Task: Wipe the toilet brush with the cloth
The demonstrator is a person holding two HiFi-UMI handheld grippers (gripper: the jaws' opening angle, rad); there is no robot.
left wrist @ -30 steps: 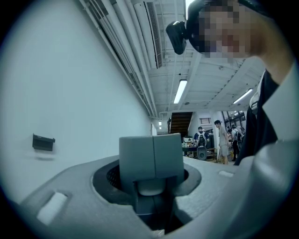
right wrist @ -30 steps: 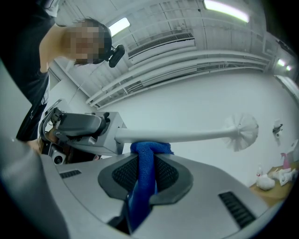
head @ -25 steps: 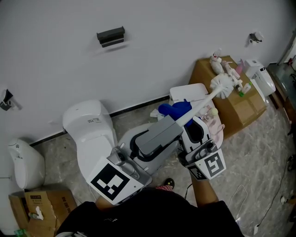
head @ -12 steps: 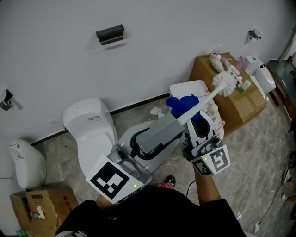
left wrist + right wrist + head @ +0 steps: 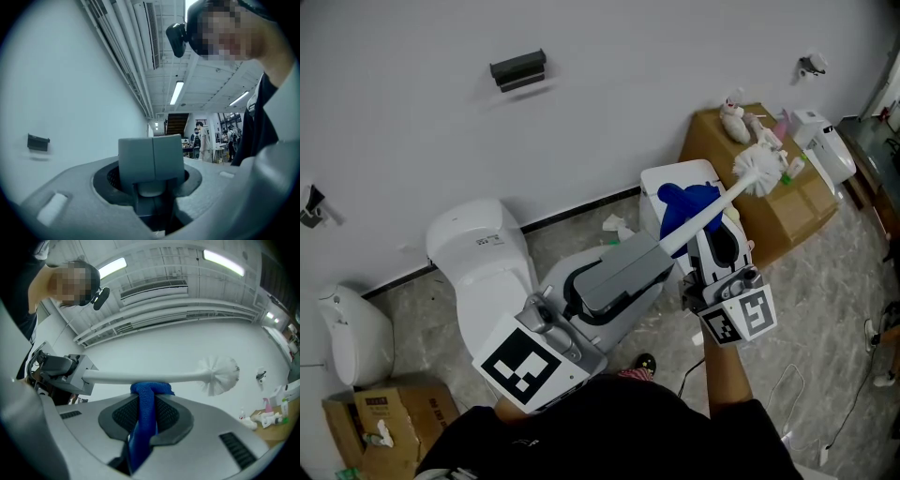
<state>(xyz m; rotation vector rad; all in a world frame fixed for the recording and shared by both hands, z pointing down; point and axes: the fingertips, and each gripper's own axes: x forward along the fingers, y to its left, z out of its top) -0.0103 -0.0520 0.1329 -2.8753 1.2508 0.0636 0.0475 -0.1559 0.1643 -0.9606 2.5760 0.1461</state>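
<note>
I'm seeing a white toilet on the marbled floor, backed against the white wall. High on that wall sits a black bracket. Right side, a big cardboard box: a pale plush toy at the far-left corner of its top, small bottles along its right edge. A white dispenser is by the far-right corner; on the box or beside it, I can't tell. Crumpled tissue lies at the floor's wall edge. Bottom left, a smaller open carton.
</note>
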